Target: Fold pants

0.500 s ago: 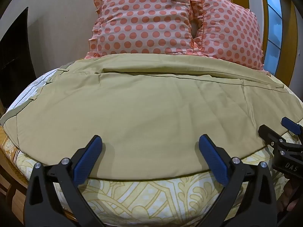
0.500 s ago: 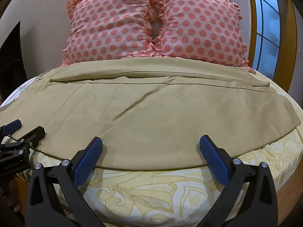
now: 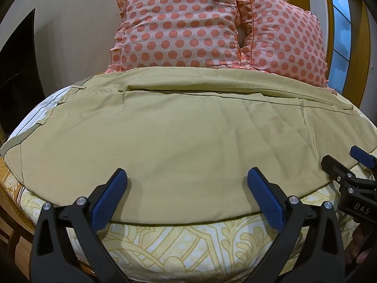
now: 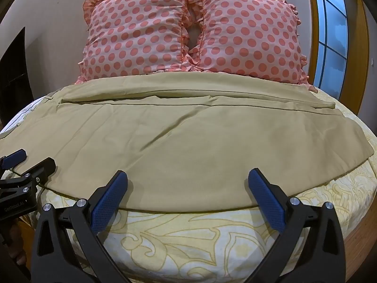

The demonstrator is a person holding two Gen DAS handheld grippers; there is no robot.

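Observation:
Khaki pants [image 3: 179,132] lie flat across the bed, waistband at the left, leg hems at the right; they also show in the right wrist view [image 4: 179,141]. My left gripper [image 3: 187,198] is open and empty, its blue pads over the near edge of the pants. My right gripper [image 4: 188,198] is open and empty over the same near edge, further right. The right gripper shows at the right edge of the left wrist view [image 3: 344,162]. The left gripper shows at the left edge of the right wrist view [image 4: 28,162].
The bed has a yellow patterned sheet [image 3: 188,243]. Two pink polka-dot pillows [image 4: 141,33] [image 4: 249,35] stand against the wall behind the pants. A window [image 4: 332,37] is at the right, a dark opening [image 3: 16,70] at the left.
Both grippers have edged slightly forward toward the near edge of the pants. The pants have not moved.

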